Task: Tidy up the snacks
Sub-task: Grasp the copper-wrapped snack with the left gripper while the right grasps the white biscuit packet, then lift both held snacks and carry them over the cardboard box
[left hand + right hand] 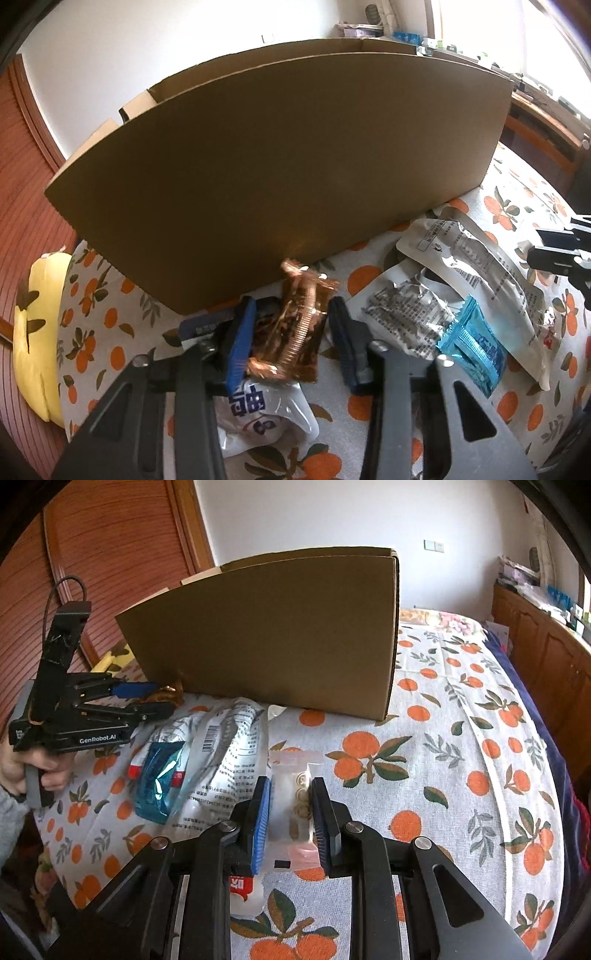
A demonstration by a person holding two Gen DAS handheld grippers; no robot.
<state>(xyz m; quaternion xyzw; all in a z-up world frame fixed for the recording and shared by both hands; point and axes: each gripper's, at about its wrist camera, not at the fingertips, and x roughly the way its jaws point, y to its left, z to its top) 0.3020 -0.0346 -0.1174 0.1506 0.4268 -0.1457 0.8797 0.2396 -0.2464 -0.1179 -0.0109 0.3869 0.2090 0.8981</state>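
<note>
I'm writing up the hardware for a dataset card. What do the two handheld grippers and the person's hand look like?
Both are black linkage frames with silver pivot pins and ribbed blue finger pads. The left gripper carries white "GenRobot.AI" lettering, an upright black mount with a looped black cable, and a grey handle. The left hand is bare, with a grey sleeve. The right gripper matches it.

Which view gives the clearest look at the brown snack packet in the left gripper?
The left wrist view: the brown snack packet fills the centre, standing between the left gripper fingers before the cardboard box. The right wrist view shows only a small brown scrap of it at that gripper's tips.
</note>
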